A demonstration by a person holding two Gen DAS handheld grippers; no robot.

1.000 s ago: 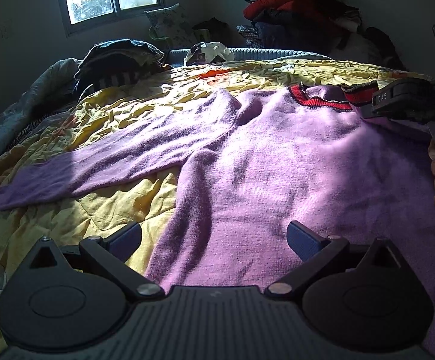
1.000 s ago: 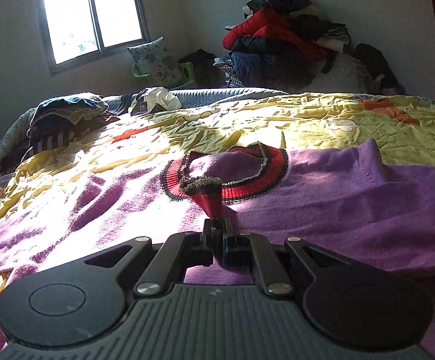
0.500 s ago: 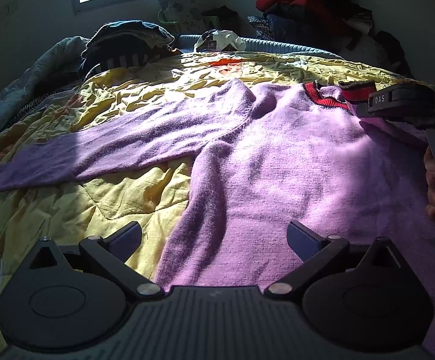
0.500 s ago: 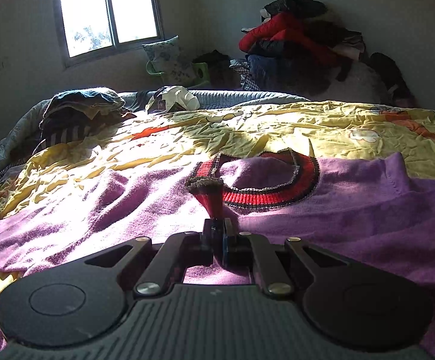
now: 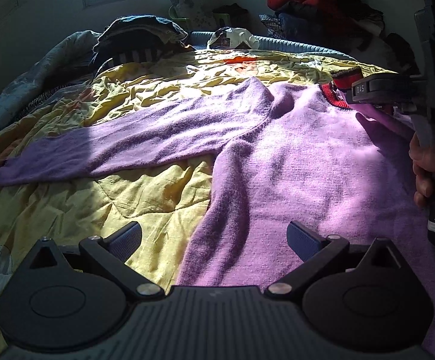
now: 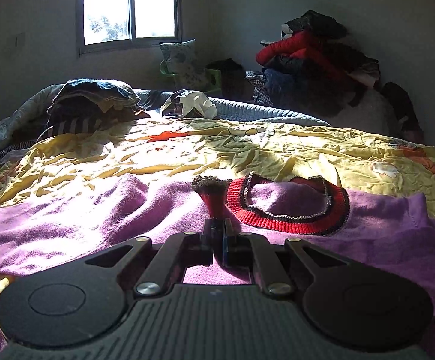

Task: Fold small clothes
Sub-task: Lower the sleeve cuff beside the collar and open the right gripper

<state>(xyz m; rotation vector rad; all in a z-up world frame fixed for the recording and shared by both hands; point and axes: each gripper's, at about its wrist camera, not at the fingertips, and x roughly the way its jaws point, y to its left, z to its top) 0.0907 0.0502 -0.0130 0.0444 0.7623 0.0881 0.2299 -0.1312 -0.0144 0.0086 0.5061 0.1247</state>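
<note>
Folding's barely started: purple sweater (image 5: 292,156) lies flat, left sleeve (image 5: 121,147) out; right gripper (image 6: 217,234) pinches the red cuff (image 6: 213,198), left gripper (image 5: 214,240) wide apart.

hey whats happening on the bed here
A person is folding a purple sweater spread on a yellow quilt. The right gripper is shut on a red cuff, carrying that sleeve over the sweater's body near the collar. The left gripper hovers open over the hem, holding nothing.
</note>
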